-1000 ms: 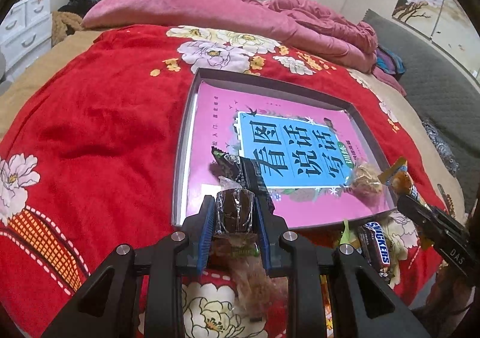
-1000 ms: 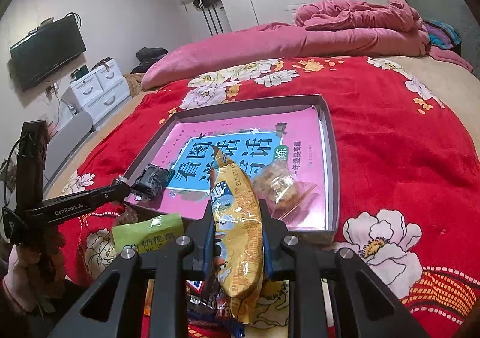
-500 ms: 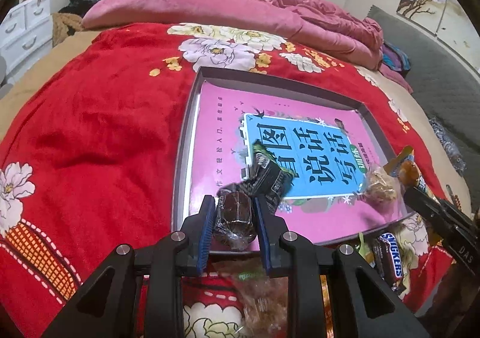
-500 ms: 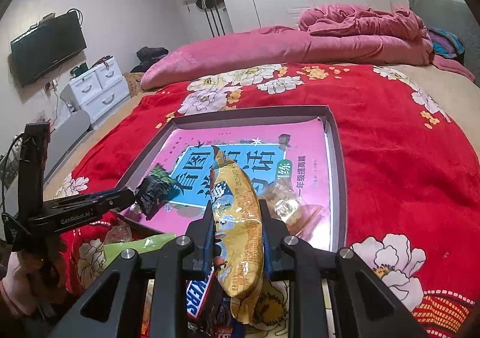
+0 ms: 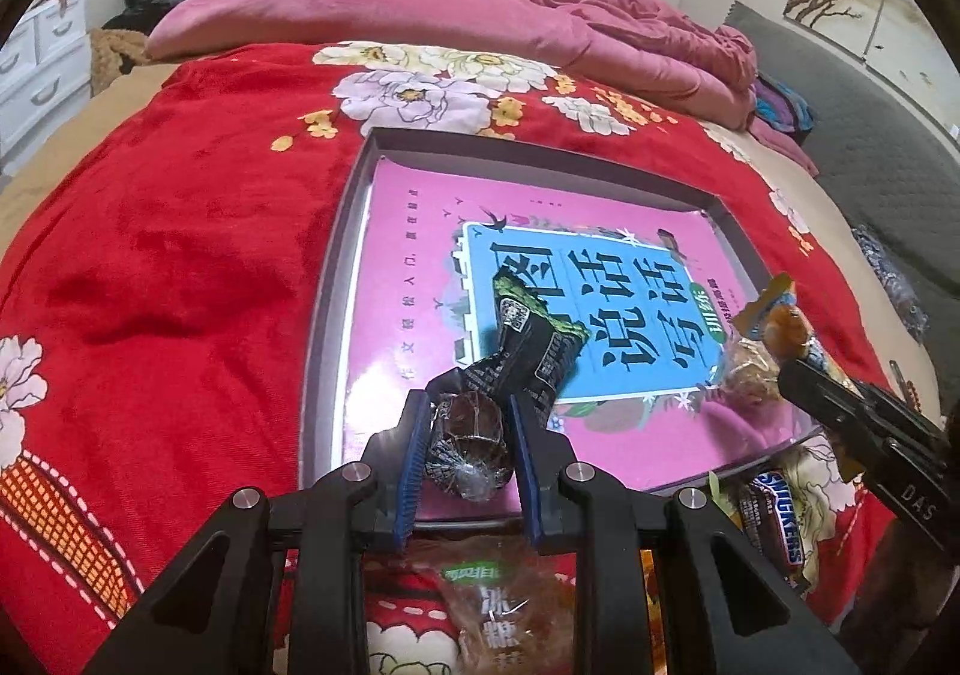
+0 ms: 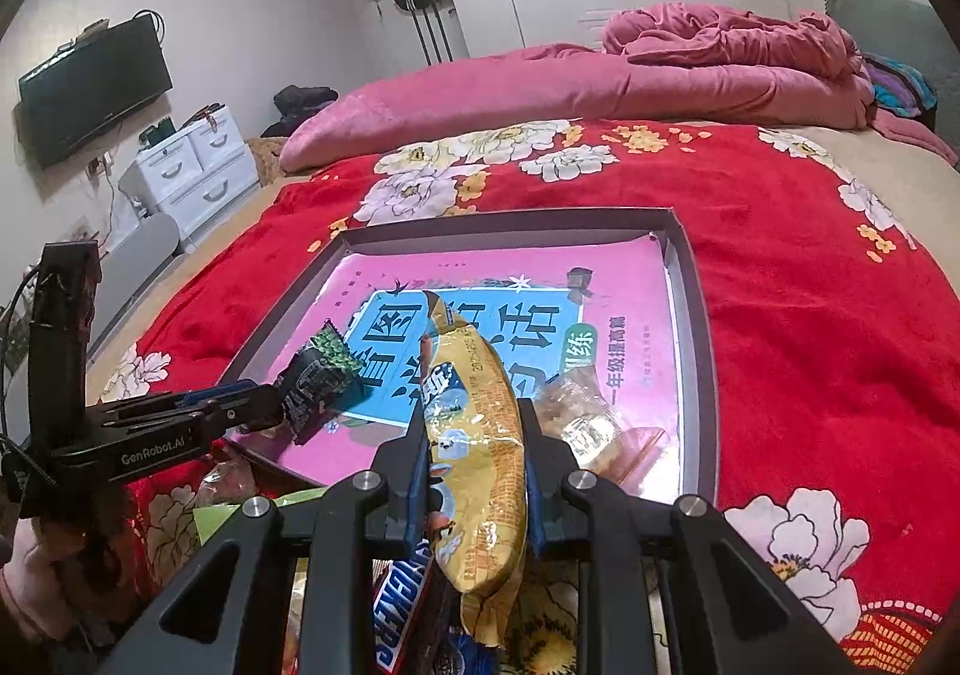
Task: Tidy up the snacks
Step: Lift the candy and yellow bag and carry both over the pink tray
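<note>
My left gripper (image 5: 469, 438) is shut on a dark wrapped snack (image 5: 516, 351) and holds it over the near left edge of a grey tray (image 5: 327, 303) lined with a pink and blue book cover. The dark snack (image 6: 318, 381) and the left gripper (image 6: 273, 411) also show in the right wrist view. My right gripper (image 6: 474, 447) is shut on a long yellow snack packet (image 6: 480, 435) above the tray's (image 6: 696, 327) near edge; it appears at the right of the left wrist view (image 5: 798, 375). A clear-wrapped snack (image 6: 585, 417) lies in the tray's near right corner.
The tray sits on a red flowered blanket (image 5: 180, 255). Loose snacks lie on the blanket in front of the tray: a Snickers bar (image 5: 780, 519), also under my right gripper (image 6: 402, 603), and a clear bag with green label (image 5: 498, 597). A pink duvet (image 6: 600, 81) lies behind.
My left gripper has lifted the dark snack off the pile and carried it forward over the tray's near edge. My right gripper with the yellow packet has edged forward and higher.
</note>
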Demonstrator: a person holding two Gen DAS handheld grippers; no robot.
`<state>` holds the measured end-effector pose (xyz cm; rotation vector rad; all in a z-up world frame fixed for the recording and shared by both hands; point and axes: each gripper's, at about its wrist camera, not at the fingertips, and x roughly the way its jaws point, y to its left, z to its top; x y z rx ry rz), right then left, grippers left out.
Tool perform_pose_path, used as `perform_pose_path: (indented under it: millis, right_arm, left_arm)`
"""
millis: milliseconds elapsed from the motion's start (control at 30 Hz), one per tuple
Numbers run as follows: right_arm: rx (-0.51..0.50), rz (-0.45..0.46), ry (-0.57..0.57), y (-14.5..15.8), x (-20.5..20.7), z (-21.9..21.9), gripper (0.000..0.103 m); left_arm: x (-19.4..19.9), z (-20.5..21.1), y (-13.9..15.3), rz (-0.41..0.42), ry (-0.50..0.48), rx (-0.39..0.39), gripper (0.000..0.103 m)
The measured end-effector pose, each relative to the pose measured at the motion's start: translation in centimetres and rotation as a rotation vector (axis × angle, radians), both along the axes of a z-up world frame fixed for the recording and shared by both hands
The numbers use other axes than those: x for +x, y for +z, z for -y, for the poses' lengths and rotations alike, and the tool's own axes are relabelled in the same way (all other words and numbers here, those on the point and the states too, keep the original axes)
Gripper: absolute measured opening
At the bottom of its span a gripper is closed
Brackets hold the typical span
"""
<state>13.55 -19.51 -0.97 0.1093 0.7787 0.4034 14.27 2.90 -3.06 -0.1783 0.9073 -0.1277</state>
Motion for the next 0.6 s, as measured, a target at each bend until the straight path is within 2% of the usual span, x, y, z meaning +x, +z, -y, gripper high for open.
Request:
perform_pose_path:
  millis: [600]
  right_arm:
    - [-0.022,-0.036,0.036,-1.2,1.5,-1.8,0.026]
  left_arm:
    - [0.1,1.3,-0.2,-0.006,-0.03,-0.006,0.027]
